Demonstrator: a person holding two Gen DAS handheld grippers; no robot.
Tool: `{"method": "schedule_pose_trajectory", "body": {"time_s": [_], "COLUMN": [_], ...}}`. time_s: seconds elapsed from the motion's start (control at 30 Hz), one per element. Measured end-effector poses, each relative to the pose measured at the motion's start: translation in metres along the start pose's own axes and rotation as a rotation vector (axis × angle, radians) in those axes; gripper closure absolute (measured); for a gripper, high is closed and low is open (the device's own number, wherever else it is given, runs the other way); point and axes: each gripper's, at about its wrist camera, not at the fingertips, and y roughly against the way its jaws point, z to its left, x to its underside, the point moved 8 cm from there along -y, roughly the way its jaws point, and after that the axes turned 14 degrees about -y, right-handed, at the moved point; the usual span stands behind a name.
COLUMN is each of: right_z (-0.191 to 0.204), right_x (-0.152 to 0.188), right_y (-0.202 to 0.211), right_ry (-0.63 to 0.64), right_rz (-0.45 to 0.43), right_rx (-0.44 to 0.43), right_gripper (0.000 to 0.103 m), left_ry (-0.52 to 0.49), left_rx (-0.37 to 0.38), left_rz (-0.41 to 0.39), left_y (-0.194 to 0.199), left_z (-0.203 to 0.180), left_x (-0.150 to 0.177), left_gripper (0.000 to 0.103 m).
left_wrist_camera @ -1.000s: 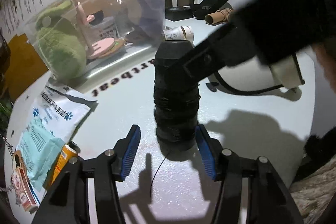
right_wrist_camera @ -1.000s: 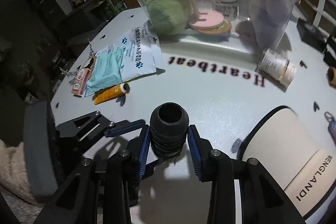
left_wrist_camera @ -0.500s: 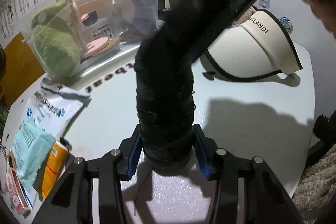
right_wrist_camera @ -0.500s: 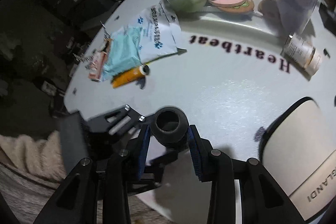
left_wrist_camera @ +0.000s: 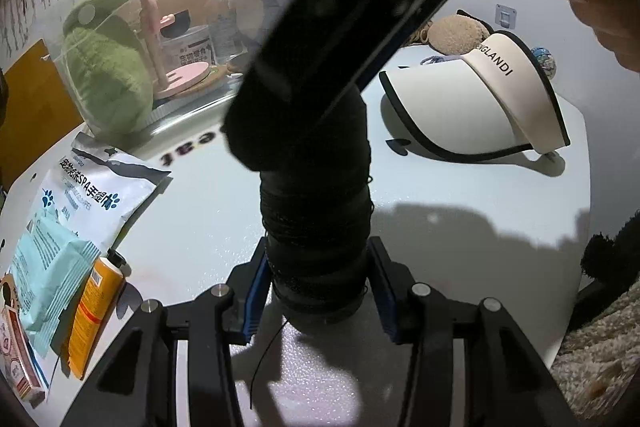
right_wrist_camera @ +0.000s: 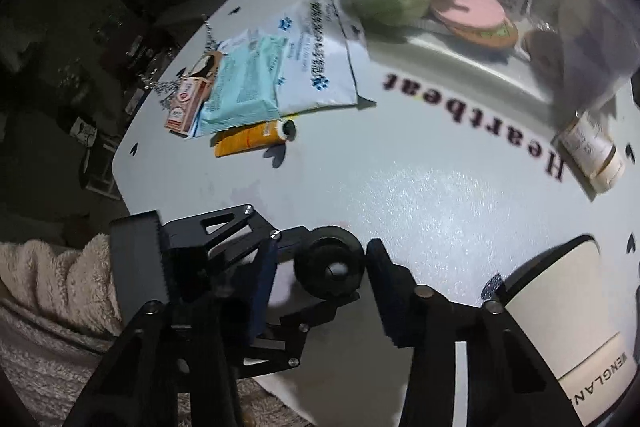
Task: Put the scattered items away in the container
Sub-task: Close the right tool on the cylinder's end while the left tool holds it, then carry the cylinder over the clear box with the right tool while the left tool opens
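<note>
Black thread spool (left_wrist_camera: 316, 227) changes grippers above the white counter (left_wrist_camera: 460, 247): the left gripper (left_wrist_camera: 318, 291) has clamped its base, the right gripper (right_wrist_camera: 320, 275) is opening around its top, container (left_wrist_camera: 180, 27) waiting behind.

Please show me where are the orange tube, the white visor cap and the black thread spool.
orange tube (right_wrist_camera: 250, 138): right wrist view, middle of its body.
white visor cap (left_wrist_camera: 460, 107): left wrist view, on the brim.
black thread spool (left_wrist_camera: 316, 227): left wrist view, its wound middle.
</note>
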Motion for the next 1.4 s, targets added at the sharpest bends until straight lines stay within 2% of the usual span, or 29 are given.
{"method": "schedule_pose_trajectory", "body": {"time_s": [0.37, 0.47, 0.63, 0.7, 0.77, 0.9, 1.03, 1.13, 1.27, 1.4], "right_z": [0.007, 0.013, 0.02, 0.022, 0.023, 0.021, 0.014, 0.005, -0.014, -0.04], "right_x": [0.005, -0.001, -0.026, -0.042, -0.058, -0.098, -0.146, -0.182, -0.23, -0.269], "right_y": [0.002, 0.015, 0.051, 0.075, 0.099, 0.159, 0.214, 0.231, 0.221, 0.18], "right_ry": [0.013, -0.001, -0.013, -0.016, -0.019, -0.034, -0.044, -0.056, -0.102, -0.179], "right_rz": [0.037, 0.009, -0.085, -0.149, -0.215, -0.367, -0.502, -0.553, -0.54, -0.44], "right_rx": [0.017, 0.016, 0.043, 0.056, 0.07, 0.102, 0.147, 0.186, 0.2, 0.216], "right_gripper": [0.065, 0.065, 0.065, 0.065, 0.065, 0.065, 0.065, 0.065, 0.065, 0.065], "left_ry": [-0.013, 0.012, 0.039, 0.047, 0.072, 0.111, 0.148, 0.17, 0.19, 0.217], "left_rx": [-0.025, -0.043, -0.092, -0.118, -0.14, -0.177, -0.199, -0.21, -0.217, -0.217], "left_rz": [0.017, -0.003, -0.102, -0.144, -0.187, -0.243, -0.244, -0.234, -0.203, -0.177], "left_y": [0.013, 0.027, 0.063, 0.078, 0.093, 0.112, 0.117, 0.119, 0.115, 0.108], "left_z": [-0.002, 0.008, 0.042, 0.058, 0.074, 0.115, 0.145, 0.159, 0.168, 0.184], "left_x": [-0.002, -0.012, -0.046, -0.061, -0.072, -0.085, -0.081, -0.074, -0.066, -0.057], "left_gripper": [0.057, 0.056, 0.053, 0.049, 0.041, 0.04, 0.04, 0.04, 0.04, 0.04]}}
